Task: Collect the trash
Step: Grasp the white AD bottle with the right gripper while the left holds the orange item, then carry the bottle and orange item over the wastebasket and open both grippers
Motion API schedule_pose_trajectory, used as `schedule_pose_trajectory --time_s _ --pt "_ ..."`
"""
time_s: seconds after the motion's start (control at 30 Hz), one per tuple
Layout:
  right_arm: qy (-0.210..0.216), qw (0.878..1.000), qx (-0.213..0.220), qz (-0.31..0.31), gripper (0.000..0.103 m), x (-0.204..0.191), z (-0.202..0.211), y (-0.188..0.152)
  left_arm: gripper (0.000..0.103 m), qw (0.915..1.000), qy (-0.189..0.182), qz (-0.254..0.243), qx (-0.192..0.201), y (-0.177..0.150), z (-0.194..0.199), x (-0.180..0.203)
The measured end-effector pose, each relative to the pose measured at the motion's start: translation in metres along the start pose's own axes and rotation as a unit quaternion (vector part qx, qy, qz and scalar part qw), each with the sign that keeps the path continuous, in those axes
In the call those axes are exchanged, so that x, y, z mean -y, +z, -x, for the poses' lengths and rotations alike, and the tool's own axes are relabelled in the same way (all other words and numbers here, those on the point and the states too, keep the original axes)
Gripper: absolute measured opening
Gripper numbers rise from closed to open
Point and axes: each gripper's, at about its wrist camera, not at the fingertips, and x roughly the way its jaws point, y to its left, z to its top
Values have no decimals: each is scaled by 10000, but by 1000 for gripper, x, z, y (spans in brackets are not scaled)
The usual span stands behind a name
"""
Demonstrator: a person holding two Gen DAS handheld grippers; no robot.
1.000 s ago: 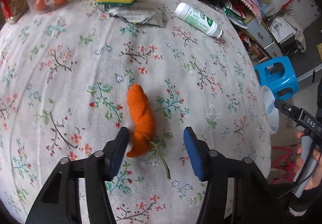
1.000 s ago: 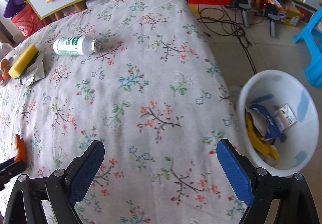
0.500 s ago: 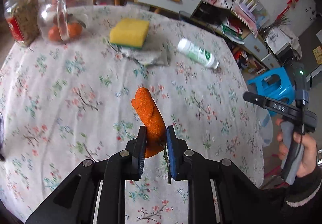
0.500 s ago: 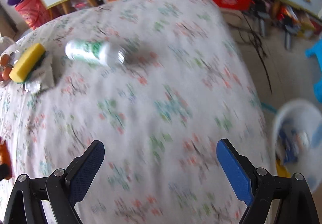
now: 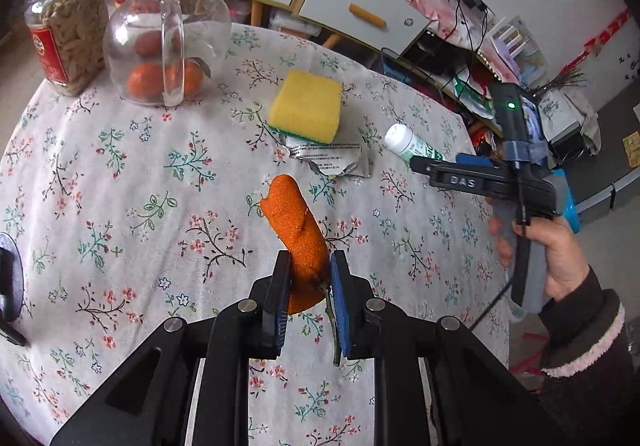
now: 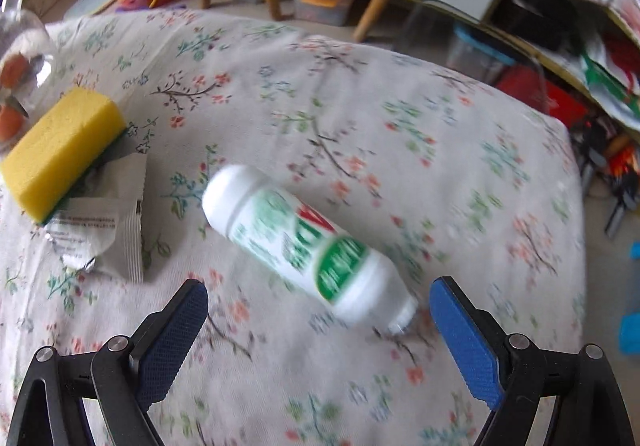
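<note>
— So what had your left gripper [image 5: 307, 282] got hold of?
— Orange peel [image 5: 297, 234], pinched between my pads, its free end sticking up toward twelve o'clock over the floral tablecloth [image 5: 120, 173].
— And the right gripper [image 6: 316, 320]?
— Jaws spread wide, nothing in them. A white bottle [image 6: 304, 242] lay on its side just ahead, its narrow end between my fingers.
— Anything else?
— At ten o'clock of it, a torn wrapper [image 6: 108, 230] tucked under a yellow sponge [image 6: 60, 149].

Orange peel [image 5: 298, 234], yellow sponge [image 5: 306, 111], white-and-green bottle [image 6: 304, 246], floral tablecloth [image 5: 120, 181], blue gripper pads [image 6: 464, 338].
</note>
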Motion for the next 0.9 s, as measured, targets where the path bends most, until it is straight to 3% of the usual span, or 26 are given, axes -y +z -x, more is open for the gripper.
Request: schedule_pose_trajectory --time_s 0.17,0.27,0.33,0.4,0.63,0.9 --pt "-137 9996 -107 242 84 -15 -14 12 20 10000 -51 -2 -46 2 -3 2" --pt "-120 9993 -181 311 71 -22 -21 9 20 10000 -62 -9 -61 4 -5 3" --pt "-78 9992 -251 307 51 -23 -24 3 20 10000 -60 -20 -69 4 -7 5" --pt "22 9991 -376 217 45 -22 -25 -4 20 9999 -49 -50 -78 3 -8 7" --pt "232 9986 -472 83 43 -17 -5 -41 20 9997 0 -187 -158 -5 -17 14" --pt "552 9926 -782 -753 43 20 32 -98 20 9989 89 -380 -255 -23 -26 28"
